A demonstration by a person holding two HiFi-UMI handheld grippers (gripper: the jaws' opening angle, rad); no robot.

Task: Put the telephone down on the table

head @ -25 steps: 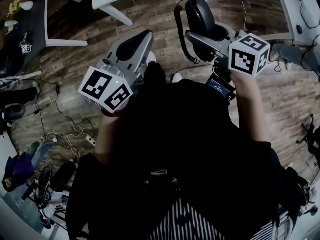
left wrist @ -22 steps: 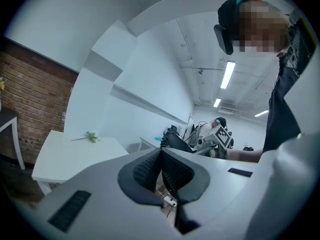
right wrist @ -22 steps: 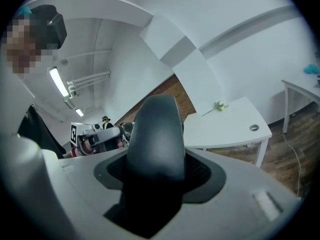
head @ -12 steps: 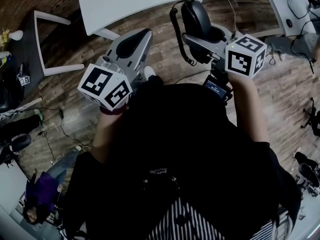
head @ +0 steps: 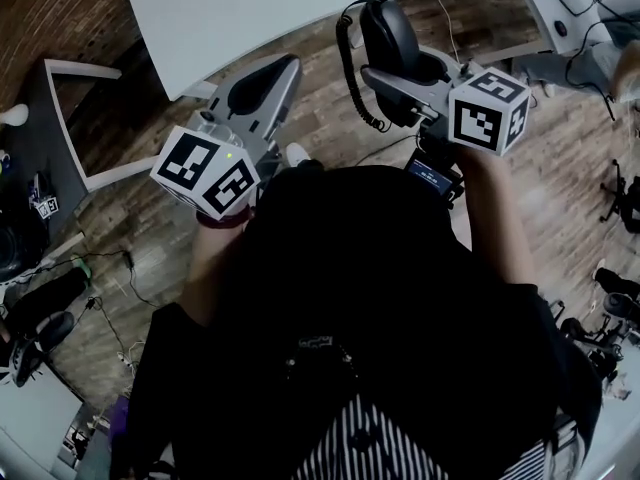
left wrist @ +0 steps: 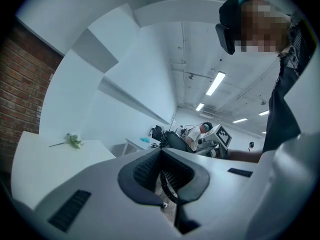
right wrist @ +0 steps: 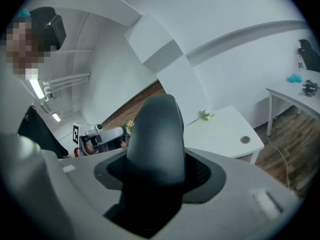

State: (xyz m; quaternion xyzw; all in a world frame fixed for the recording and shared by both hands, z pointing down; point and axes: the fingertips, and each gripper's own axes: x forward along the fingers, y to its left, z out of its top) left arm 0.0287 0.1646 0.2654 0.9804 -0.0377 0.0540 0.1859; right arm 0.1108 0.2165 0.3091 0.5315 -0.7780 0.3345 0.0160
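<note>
The black telephone handset point(head: 390, 34) hangs above the wooden floor with its coiled cord point(head: 347, 68) dangling. My right gripper point(head: 392, 76) is shut on it. In the right gripper view the handset point(right wrist: 155, 134) stands upright between the dark pads and hides the gap of my right gripper point(right wrist: 155, 176). The white table point(head: 240, 13) lies ahead, beyond both grippers, and shows again as the white table point(right wrist: 220, 129) with a flower sprig point(right wrist: 204, 115) on it. My left gripper point(head: 283, 70) is shut with nothing in it, and the jaw tips of this left gripper point(left wrist: 161, 153) meet.
A white frame point(head: 75, 123) stands on the floor at the left. A second white table point(head: 560, 13) with cables is at the upper right. Cables and dark bags point(head: 40, 298) lie on the floor at the left. Equipment point(head: 620, 203) sits at the right edge.
The white table has come further into the head view and nearer to the grippers. Both grippers keep the same pose, and the handset stays held in the right one.
</note>
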